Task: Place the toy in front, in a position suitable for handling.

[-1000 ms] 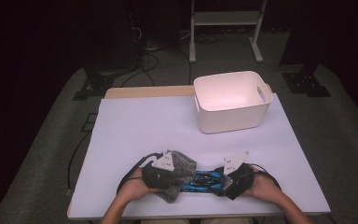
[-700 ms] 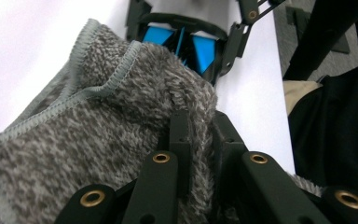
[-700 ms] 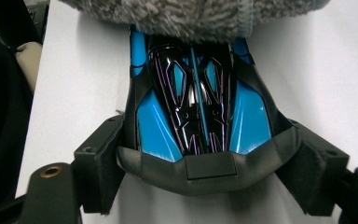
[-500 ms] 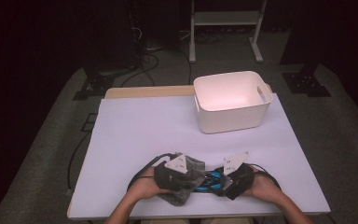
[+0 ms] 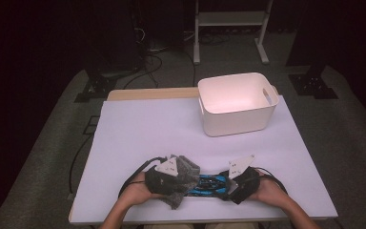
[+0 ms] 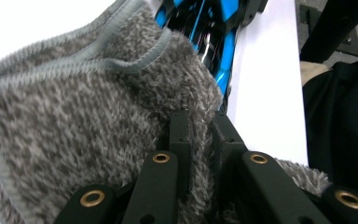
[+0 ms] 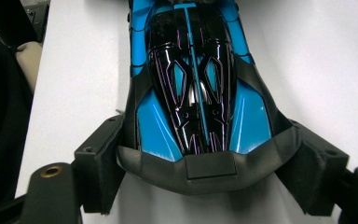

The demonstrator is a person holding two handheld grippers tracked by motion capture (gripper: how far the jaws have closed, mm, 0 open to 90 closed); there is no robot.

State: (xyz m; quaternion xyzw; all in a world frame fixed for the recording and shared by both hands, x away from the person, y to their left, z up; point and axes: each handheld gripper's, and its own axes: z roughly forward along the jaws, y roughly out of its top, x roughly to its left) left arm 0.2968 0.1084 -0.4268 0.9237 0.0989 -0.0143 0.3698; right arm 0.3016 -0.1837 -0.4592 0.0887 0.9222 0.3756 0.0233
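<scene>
- High view: blue toy car (image 5: 213,183) lies at near edge of white surface (image 5: 143,129), betw. left gripper (image 5: 164,179) and right gripper (image 5: 240,181). Grey cloth (image 5: 185,176) covers car's left end. White bin (image 5: 238,102) well apart, far right.
- Left gripper view: jaws clenched on cloth (image 6: 74,112); car (image 6: 214,37) beyond.
- Right gripper view: jaws clamp car (image 7: 193,93) at both sides of its end.

i'm working in a dim lab or recording room. ahead of my tongs lies a table (image 5: 143,129) with a plain white cover, and beyond its far edge the grey carpet floor (image 5: 47,143) carries loose black cables (image 5: 159,52), dark equipment stands (image 5: 95,86) and a white metal frame (image 5: 228,28).
</scene>
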